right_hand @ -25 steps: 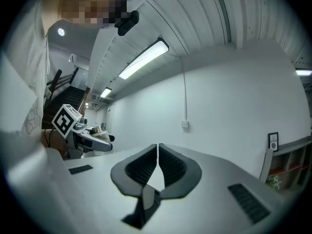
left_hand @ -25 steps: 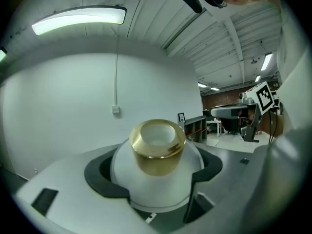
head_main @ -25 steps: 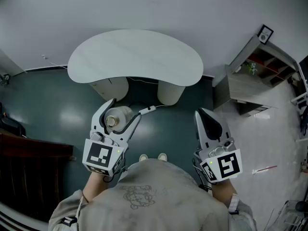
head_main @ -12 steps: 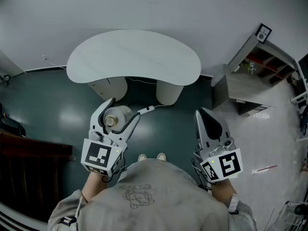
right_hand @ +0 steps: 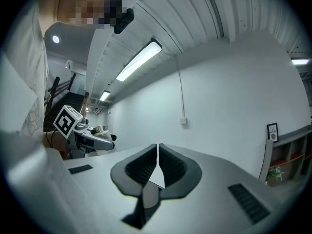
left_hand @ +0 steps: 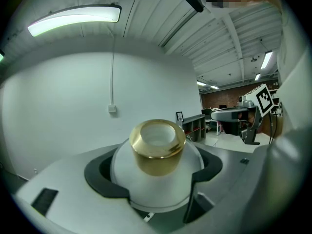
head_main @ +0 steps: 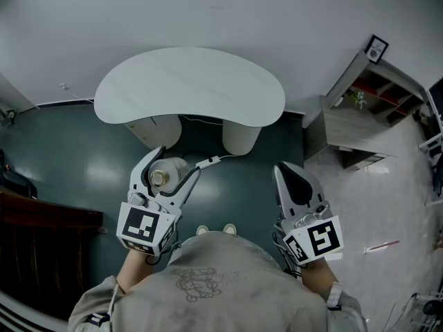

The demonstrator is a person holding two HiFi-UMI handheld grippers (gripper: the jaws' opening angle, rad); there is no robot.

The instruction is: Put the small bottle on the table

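Note:
A small white bottle with a gold cap sits between the jaws of my left gripper, which is shut on it, held above the dark floor below the table. In the left gripper view the bottle fills the gap between the jaws, cap pointing forward. The white kidney-shaped table stands ahead, its top bare. My right gripper is at the lower right, shut with its pads pressed together and nothing between them.
Two white pedestal legs hold the table up over a dark green floor. A grey shelf unit stands at the right. A dark wooden piece lies at the left edge. The person's shoes show below.
The view has shifted slightly: the table sits a little lower and to the left in frame, and both grippers have dropped a bit. The bottle stays gripped.

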